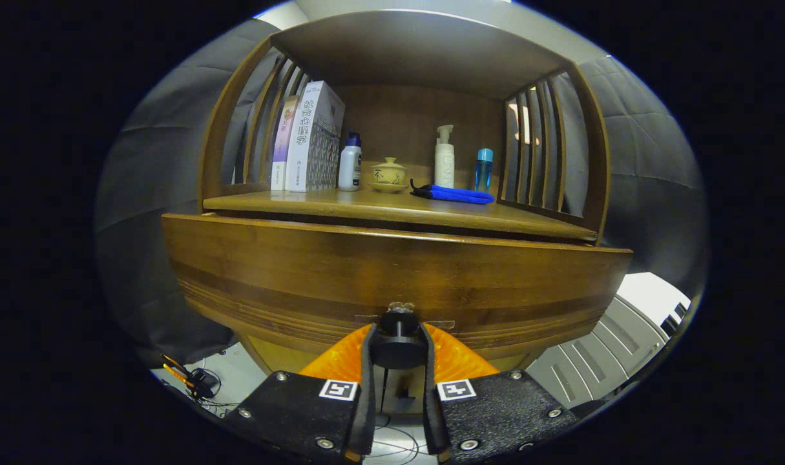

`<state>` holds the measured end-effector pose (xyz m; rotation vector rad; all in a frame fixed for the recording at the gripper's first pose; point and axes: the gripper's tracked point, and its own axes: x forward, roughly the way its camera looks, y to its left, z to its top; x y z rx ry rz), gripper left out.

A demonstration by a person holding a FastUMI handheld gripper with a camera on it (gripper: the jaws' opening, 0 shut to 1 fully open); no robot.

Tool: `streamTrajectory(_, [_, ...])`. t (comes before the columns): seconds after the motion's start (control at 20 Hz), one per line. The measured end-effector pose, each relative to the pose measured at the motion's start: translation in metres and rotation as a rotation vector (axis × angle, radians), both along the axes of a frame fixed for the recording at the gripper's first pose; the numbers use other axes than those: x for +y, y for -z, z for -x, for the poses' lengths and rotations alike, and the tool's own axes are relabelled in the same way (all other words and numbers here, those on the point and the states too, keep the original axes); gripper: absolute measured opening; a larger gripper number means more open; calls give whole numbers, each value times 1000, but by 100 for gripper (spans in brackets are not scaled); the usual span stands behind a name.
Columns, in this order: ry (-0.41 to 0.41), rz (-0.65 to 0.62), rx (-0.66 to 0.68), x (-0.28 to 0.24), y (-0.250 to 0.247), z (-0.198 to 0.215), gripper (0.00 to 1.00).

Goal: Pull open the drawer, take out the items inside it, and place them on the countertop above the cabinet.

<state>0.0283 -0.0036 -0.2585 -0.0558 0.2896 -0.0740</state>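
A: Where is the hand-held gripper (398, 352) right now?

B: Its two fingers sit either side of the drawer knob (398, 342), a dark round knob on a short stem. Both pads look pressed against the knob's sides, so I judge it pinched, with no gap showing.

A: And the drawer (392, 271) itself?

B: Straight ahead of the fingers, its broad wooden front rising just beyond the knob. Whether it has come out at all I cannot tell, and its inside is hidden, so I cannot say what items lie in it.

A: How will it handle?

B: My guess is stiff and fairly heavy: solid wood, wide front, a single knob at the middle. The knob is small, smooth and probably slippery, so the grip belongs behind its flared head, on or near the stem, where the head stops the pads sliding off. A straight, level pull should keep the drawer from binding.

A: And the worktop (392, 208)?

B: Above and beyond the fingers, over the drawer front. It already carries books (305, 139), a white bottle (349, 165), a small lidded pot (388, 174), a pump bottle (444, 160), a blue bottle (484, 169) and a folded blue cloth (455, 194). Bare wood near its front edge looks like the easiest landing place.
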Motion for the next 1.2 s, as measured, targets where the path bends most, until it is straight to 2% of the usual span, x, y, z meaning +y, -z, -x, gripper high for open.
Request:
streamTrajectory(0.7, [-5, -27, 18, 9, 5, 83, 31])
streamTrajectory(1.2, [-14, -56, 55, 18, 12, 119, 31])
